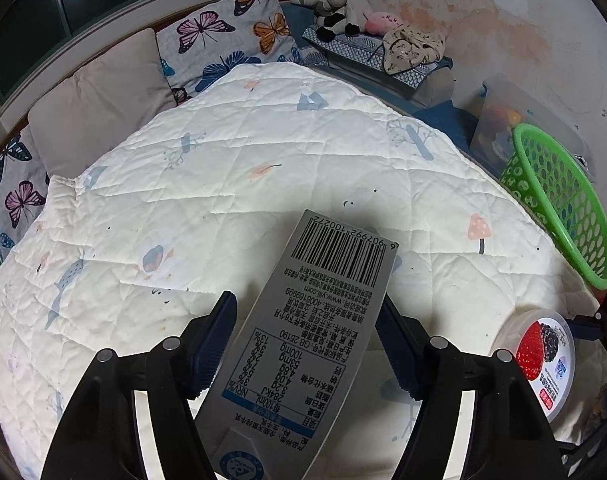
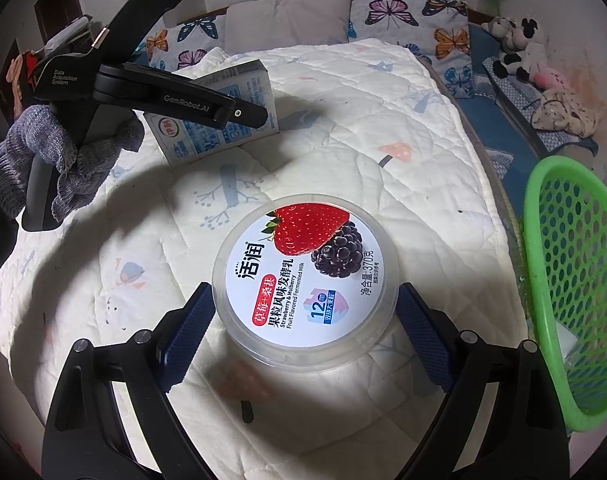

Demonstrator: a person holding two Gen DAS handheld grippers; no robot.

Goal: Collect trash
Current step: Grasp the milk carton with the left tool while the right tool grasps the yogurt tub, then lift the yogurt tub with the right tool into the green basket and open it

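A grey milk carton (image 1: 323,304) with a barcode lies lengthwise between the blue pads of my left gripper (image 1: 307,300), which press on its two long sides. In the right wrist view the same carton (image 2: 207,128) rests tilted on the quilt under that gripper's black finger (image 2: 207,106), held by a gloved hand (image 2: 63,160). A round yogurt tub (image 2: 303,276) with a strawberry lid sits on the quilt between the pads of my right gripper (image 2: 303,286); the pad tips stand just beside its widest part. The tub (image 1: 543,356) also shows at the lower right of the left wrist view.
A green mesh basket (image 2: 575,280) stands at the bed's right edge, also seen as the basket (image 1: 563,208). The white quilt (image 1: 223,180) covers the bed. Butterfly pillows (image 1: 231,40) line the head end. Plush toys (image 1: 343,4) and a clear box (image 1: 503,120) sit by the far wall.
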